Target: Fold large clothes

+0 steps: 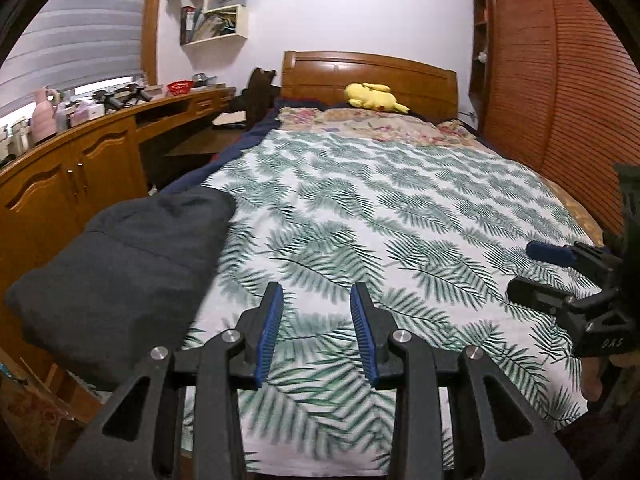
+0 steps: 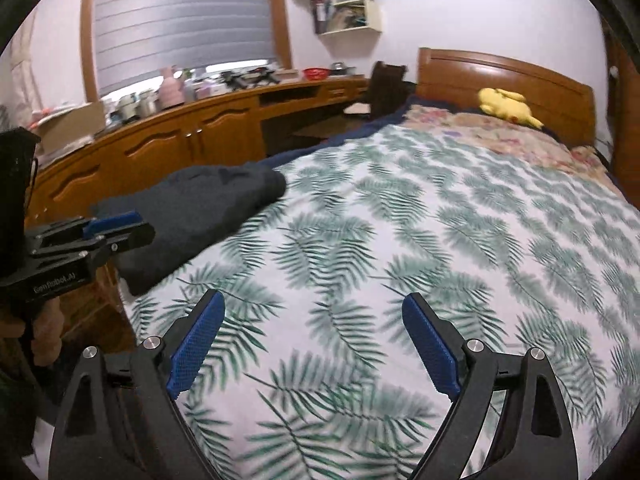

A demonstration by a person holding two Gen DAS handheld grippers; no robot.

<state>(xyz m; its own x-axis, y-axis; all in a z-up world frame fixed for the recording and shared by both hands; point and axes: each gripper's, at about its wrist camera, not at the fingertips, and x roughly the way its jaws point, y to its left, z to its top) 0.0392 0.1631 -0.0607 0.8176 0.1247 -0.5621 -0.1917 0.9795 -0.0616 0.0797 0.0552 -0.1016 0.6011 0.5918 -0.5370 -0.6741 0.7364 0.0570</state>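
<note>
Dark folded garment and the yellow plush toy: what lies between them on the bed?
Only leaf-print bedspread, then the floral cover, between the dark folded garment and the yellow plush toy; both wrist views show it.

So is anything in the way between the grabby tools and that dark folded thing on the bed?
Nothing visible. Only bare leaf-print bedsheet lies between the left tool and the dark grey folded garment. The right tool also has only open sheet before it.

Left tool [image 1: 316, 300] parted and empty, right tool [image 2: 314, 308] spread wide
</note>
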